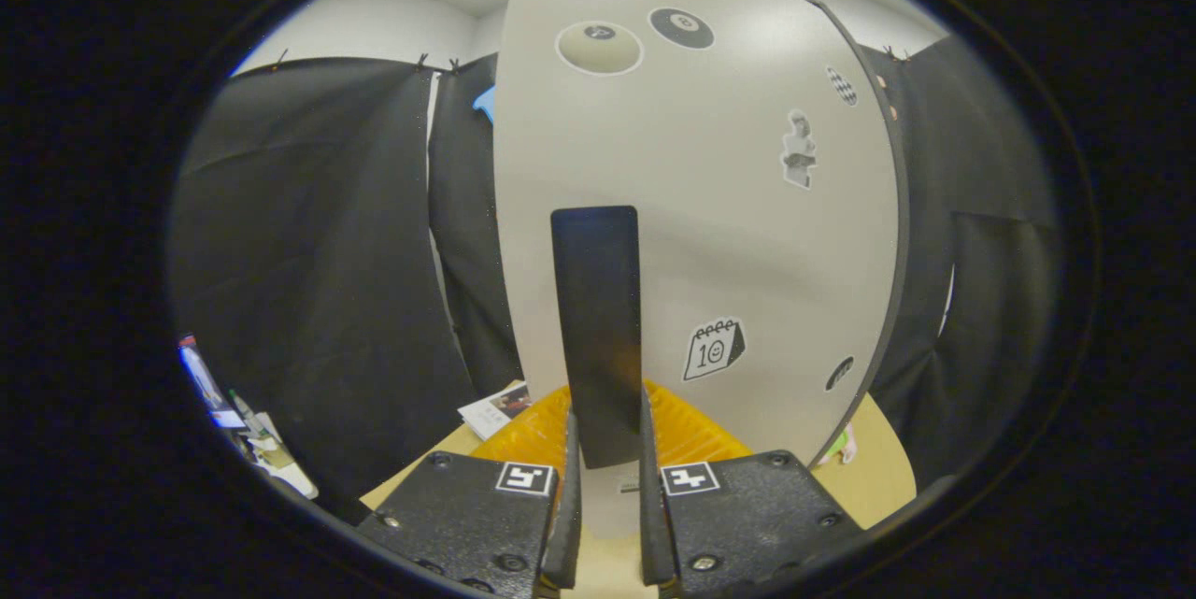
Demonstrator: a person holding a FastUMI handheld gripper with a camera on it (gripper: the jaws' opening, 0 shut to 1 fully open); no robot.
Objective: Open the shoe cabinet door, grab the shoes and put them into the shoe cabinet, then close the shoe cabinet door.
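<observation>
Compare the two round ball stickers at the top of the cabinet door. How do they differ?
The left ball sticker is pale cream with a small dark spot; the right ball sticker is black with a small pale spot. The left one looks larger and sits slightly lower. Both are round and stuck flat near the top of the cabinet door, well above the dark handle, which the gripper has between its fingers, both pressing on it.

The door stands upright just ahead of the gripper, on the table. A handle runs upright down the door's face, its lower end between the two fingers, which press on it from both sides. A mat lies on the table at the door's foot, with a leaflet at the mat's left edge.
</observation>
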